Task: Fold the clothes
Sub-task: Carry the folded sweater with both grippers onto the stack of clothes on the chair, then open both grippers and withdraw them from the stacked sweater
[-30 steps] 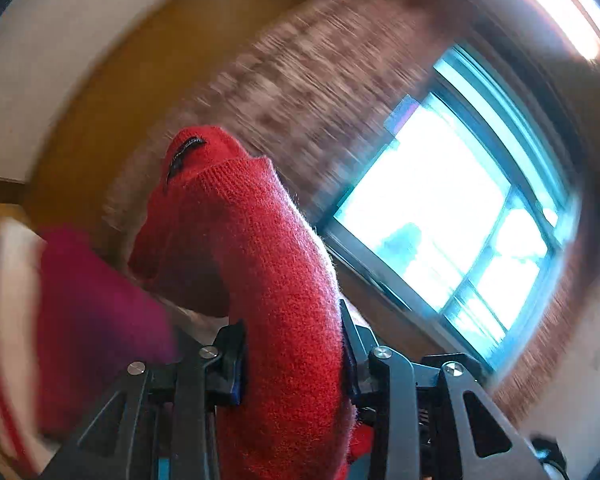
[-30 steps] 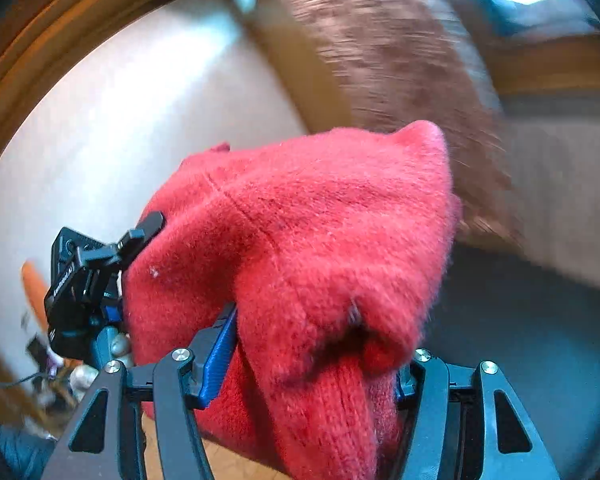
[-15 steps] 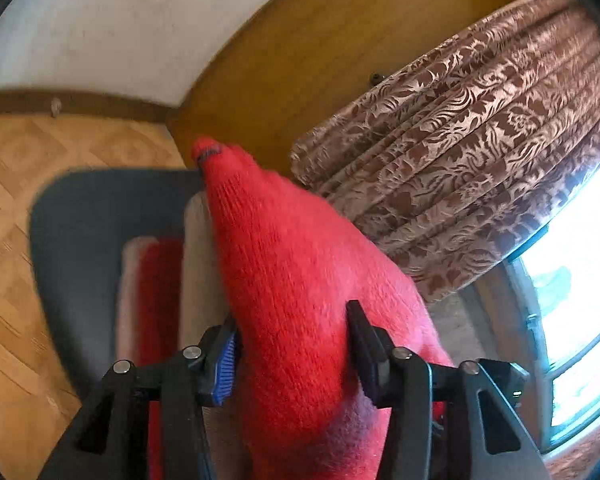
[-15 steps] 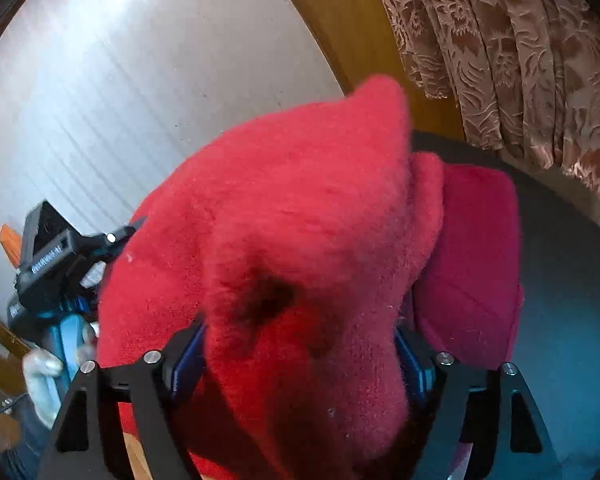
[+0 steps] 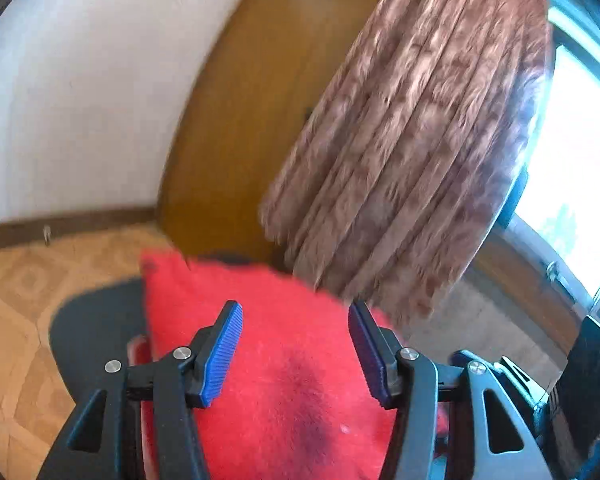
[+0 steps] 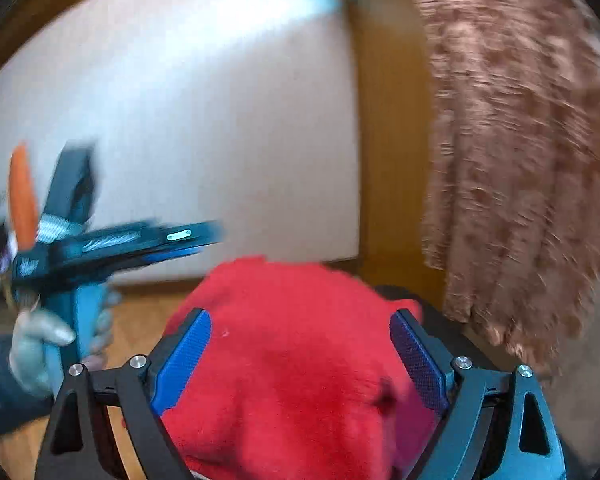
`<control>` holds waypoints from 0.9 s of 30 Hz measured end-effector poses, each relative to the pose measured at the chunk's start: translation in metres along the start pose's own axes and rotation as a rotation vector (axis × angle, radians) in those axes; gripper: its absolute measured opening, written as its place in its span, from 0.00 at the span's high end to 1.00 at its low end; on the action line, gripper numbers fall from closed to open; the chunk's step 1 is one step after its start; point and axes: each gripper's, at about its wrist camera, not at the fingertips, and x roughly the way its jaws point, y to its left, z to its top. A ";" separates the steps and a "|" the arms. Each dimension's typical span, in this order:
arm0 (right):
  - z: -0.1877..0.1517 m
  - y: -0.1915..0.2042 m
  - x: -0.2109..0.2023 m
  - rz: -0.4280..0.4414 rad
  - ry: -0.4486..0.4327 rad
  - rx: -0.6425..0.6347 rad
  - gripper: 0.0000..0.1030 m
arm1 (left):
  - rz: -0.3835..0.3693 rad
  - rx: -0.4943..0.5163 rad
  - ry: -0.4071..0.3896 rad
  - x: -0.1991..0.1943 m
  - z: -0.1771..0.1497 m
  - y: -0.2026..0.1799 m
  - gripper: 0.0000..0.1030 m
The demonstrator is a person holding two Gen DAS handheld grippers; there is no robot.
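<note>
Red sweater (image 5: 284, 380) lies on the dark chair (image 5: 88, 328) below the curtain (image 5: 412, 152); both left gripper (image 5: 296, 354) and right gripper (image 6: 300, 360) gape wide, holding nothing. Released knit could slump unfolded.

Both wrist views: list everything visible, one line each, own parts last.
red knit garment: 1, red, lying between the fingers of both grippers over a dark surface
dark surface: 1, dark grey, under the garment; what it is cannot be told
curtain: 1, brown patterned, right of the door panel
wooden door panel: 1, ochre, between wall and curtain
wall: 1, white, left
floor: 1, tan patterned, lower left
window: 1, bright, far right
left hand-held gripper: 1, black with blue pads, open
right hand-held gripper: 1, black with blue pads, open
left hand: 1, light glove, gripping the left handle
</note>
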 end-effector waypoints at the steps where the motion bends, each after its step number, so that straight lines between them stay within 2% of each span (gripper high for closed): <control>1: -0.006 0.001 0.019 0.014 0.066 0.010 0.11 | 0.021 -0.014 0.078 0.024 -0.003 0.012 0.44; 2: -0.013 0.001 0.038 0.029 0.137 0.028 0.11 | 0.027 -0.027 0.119 0.039 -0.008 0.024 0.43; 4: -0.036 -0.008 0.077 0.105 0.247 0.134 0.08 | 0.021 -0.038 0.125 0.055 -0.016 0.045 0.42; 5: -0.045 -0.011 0.090 0.105 0.231 0.156 0.08 | 0.024 -0.034 0.108 0.054 -0.018 0.048 0.41; 8: -0.049 -0.005 0.096 0.086 0.156 0.168 0.03 | 0.043 -0.009 0.076 0.055 -0.020 0.048 0.37; 10: -0.050 -0.002 0.096 0.070 0.149 0.153 0.03 | 0.057 0.000 0.063 0.056 -0.022 0.043 0.35; 13: -0.048 -0.001 0.086 0.049 0.142 0.150 0.03 | 0.076 0.016 0.030 0.049 -0.024 0.033 0.31; 16: -0.041 0.007 0.063 0.000 0.112 0.146 0.03 | 0.109 0.040 -0.020 0.027 -0.025 0.022 0.27; 18: -0.035 0.011 0.043 -0.034 0.086 0.160 0.03 | 0.149 0.056 -0.056 0.009 -0.027 0.013 0.27; 21: -0.030 0.015 0.012 -0.078 0.023 0.182 0.00 | 0.272 0.100 -0.116 -0.020 -0.030 -0.004 0.28; 24: -0.030 0.024 -0.014 -0.156 0.025 0.189 0.00 | 0.419 0.143 -0.173 -0.054 -0.044 -0.022 0.27; 27: -0.040 0.042 -0.037 -0.225 0.041 0.198 0.00 | 0.485 0.177 -0.207 -0.085 -0.065 -0.037 0.27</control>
